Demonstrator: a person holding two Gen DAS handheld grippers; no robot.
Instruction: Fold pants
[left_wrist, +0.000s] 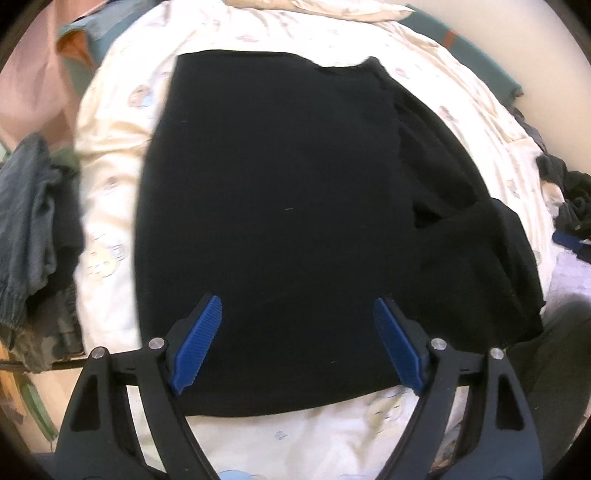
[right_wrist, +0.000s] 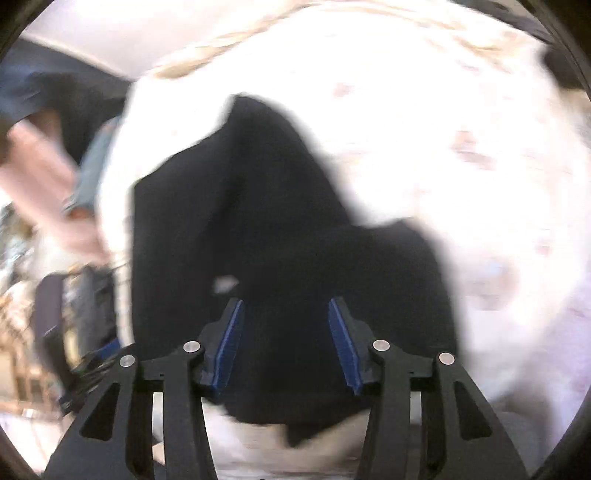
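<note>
Black pants (left_wrist: 277, 177) lie folded into a broad rectangle on a cream printed bed sheet (left_wrist: 110, 147), with a bunched part of them on the right (left_wrist: 480, 258). My left gripper (left_wrist: 297, 301) hovers over their near edge, jaws wide apart and nothing between the blue pads. In the blurred right wrist view the pants (right_wrist: 258, 203) form a rumpled dark heap on the sheet (right_wrist: 443, 147). My right gripper (right_wrist: 285, 301) is over that heap with its jaws apart. The cloth shows behind the gap, and the pads do not press on it.
A pile of grey and dark clothes (left_wrist: 33, 206) lies at the bed's left side. More dark garments (left_wrist: 569, 192) sit at the right edge. A beige pillow (left_wrist: 314, 7) and a teal cover (left_wrist: 480, 55) lie at the far end.
</note>
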